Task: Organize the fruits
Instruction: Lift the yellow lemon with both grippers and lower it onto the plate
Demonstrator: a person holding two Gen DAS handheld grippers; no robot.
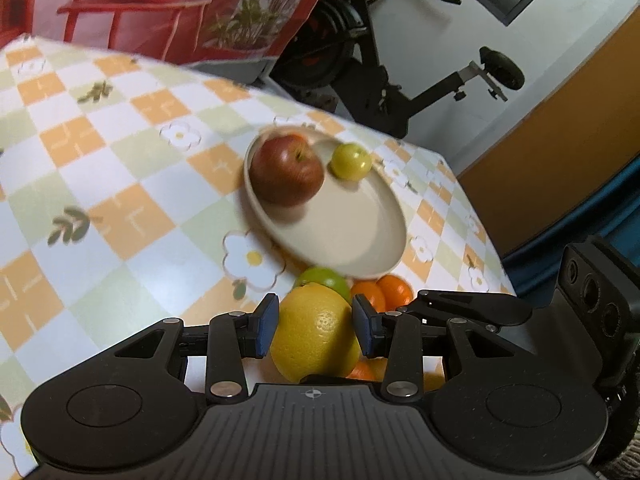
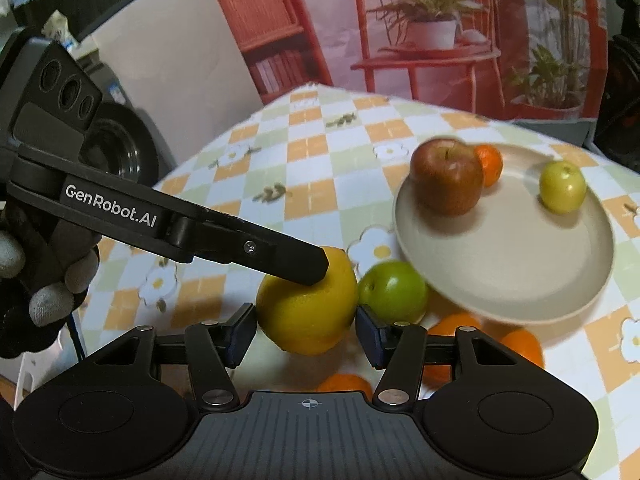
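1. As seen from the left wrist, the left claw point(image 1: 316, 305) points steeply down at the checked worktop point(image 1: 120, 168), both blue pads closed on the flanks of a yellow lemon point(image 1: 316, 338).
2. Just beyond the lemon lie a green apple point(image 1: 326, 278) and several oranges point(image 1: 384, 294), at the near rim of a beige plate point(image 1: 340, 228). The plate is blurred.
3. A red apple point(image 1: 286, 172) and a small yellow-green fruit point(image 1: 351, 161) sit at the far side of the plate, apart from each other.
4. Right claw point(image 1: 422, 295) enters side-on from the right. Its fingertip ends beside the lemon, over the oranges.
5. From the right wrist, that claw also tilts downward, its pads standing apart. The lemon is framed between them, and neither pad visibly presses it.
6. A gloved hand point(image 2: 44, 280) at the left edge wraps its fingers round the left tool's handle. The tool slants down to the right, and one finger lies across the lemon's upper left side.
7. One more orange point(image 2: 490, 164) shows on the plate here, behind the red apple and touching it.
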